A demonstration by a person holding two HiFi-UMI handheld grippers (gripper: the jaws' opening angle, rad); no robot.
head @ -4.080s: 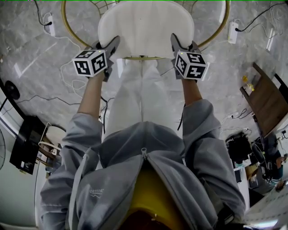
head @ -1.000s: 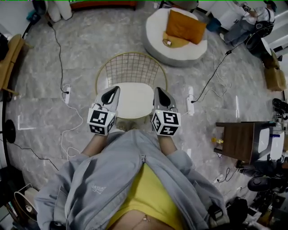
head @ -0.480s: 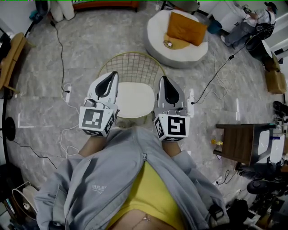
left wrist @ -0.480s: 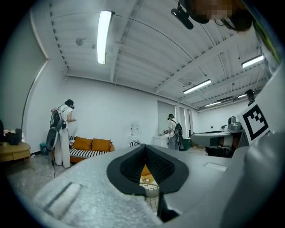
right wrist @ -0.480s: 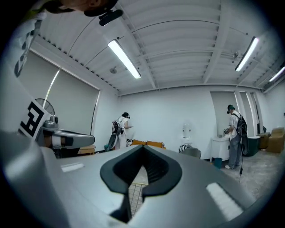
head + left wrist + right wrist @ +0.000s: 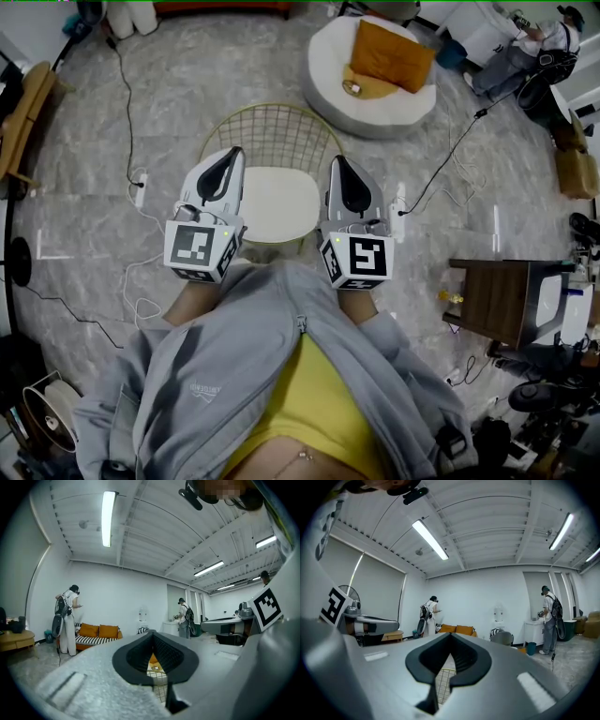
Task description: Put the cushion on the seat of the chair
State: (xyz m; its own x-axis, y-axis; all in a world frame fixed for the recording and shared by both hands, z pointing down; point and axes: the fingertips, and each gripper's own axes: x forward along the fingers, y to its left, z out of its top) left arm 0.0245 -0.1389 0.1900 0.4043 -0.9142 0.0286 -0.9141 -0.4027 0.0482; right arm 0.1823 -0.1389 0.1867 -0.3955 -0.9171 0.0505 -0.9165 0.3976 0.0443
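Cushion (image 6: 277,204), white, lay flat on the seat of the gold wire chair (image 6: 272,131), below and between the left gripper (image 6: 228,161) and right gripper (image 6: 339,167), both clenched on nothing; finishing well probably meant backing off level, clear of its wire back.

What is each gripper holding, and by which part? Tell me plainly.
Nothing. The left gripper and the right gripper are both shut and empty, above the chair; the white cushion lies on its seat, untouched.
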